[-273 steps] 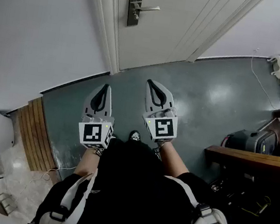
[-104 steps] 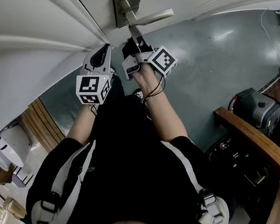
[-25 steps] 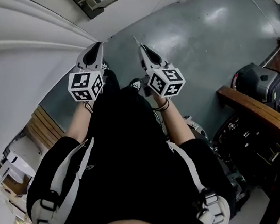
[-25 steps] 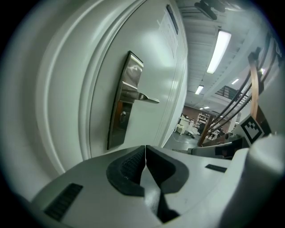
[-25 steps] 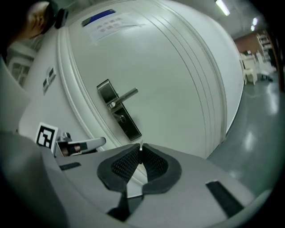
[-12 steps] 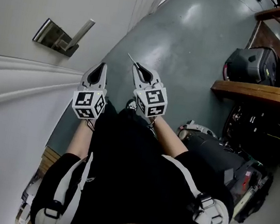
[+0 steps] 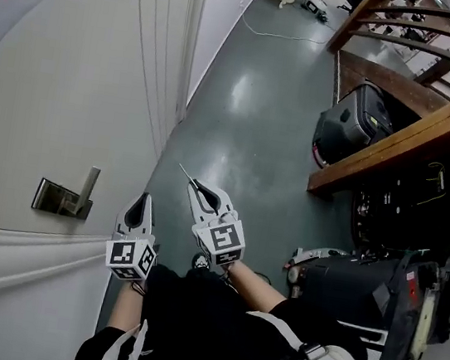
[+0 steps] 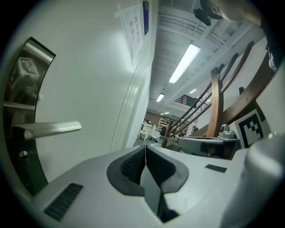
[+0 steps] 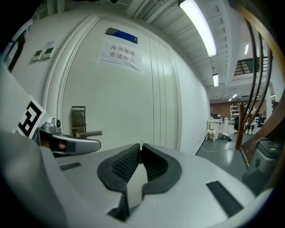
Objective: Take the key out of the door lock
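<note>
The steel lock plate (image 7: 61, 197) with its lever handle (image 7: 89, 182) sits on the white door at the left, apart from both grippers. My right gripper (image 7: 196, 186) is shut on a thin metal key (image 7: 185, 172), whose blade sticks out past the tips over the green floor. In the right gripper view only a sliver of the key (image 9: 141, 144) shows between the pads, and the lock plate (image 9: 78, 116) stands well off to the left. My left gripper (image 7: 141, 198) is beside it, shut with nothing in it, and its own view shows the handle (image 8: 49, 129) close by.
A black suitcase (image 7: 355, 123) stands under a wooden stair railing (image 7: 417, 128) at the right. A dark bag (image 7: 358, 296) lies near the person's side. A cable (image 7: 289, 34) runs over the floor far ahead. A paper notice (image 9: 118, 52) hangs on the door.
Earlier the right gripper was at the lock; it is now off the door with the key. Over the last second the view has swung, and the lock plate has slid to the lower left.
</note>
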{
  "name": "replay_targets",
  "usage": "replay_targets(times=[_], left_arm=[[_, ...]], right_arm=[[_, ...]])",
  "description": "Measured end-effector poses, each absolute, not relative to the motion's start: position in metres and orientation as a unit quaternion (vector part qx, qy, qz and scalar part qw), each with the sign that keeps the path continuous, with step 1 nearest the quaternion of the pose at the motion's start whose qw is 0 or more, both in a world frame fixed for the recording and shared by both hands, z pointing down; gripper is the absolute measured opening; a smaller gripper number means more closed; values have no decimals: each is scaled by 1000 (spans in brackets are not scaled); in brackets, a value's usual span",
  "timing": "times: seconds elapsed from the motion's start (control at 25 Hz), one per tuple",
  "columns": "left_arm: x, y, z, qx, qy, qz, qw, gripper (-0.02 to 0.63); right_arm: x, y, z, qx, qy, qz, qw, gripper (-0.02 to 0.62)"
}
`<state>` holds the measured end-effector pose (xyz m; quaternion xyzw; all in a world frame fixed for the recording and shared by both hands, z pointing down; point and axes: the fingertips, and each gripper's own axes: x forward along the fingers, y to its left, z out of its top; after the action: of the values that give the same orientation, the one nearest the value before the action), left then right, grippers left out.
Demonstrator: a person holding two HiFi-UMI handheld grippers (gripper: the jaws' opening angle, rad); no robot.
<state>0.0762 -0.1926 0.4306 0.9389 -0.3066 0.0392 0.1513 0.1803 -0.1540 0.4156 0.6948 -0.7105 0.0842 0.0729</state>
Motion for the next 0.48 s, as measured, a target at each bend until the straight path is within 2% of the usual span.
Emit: replay_targets(times=[0.48], left_arm=[[114, -187, 350, 959, -267, -25, 86, 25]], right_arm=[[213, -146, 335, 735, -678, 10, 21, 32]])
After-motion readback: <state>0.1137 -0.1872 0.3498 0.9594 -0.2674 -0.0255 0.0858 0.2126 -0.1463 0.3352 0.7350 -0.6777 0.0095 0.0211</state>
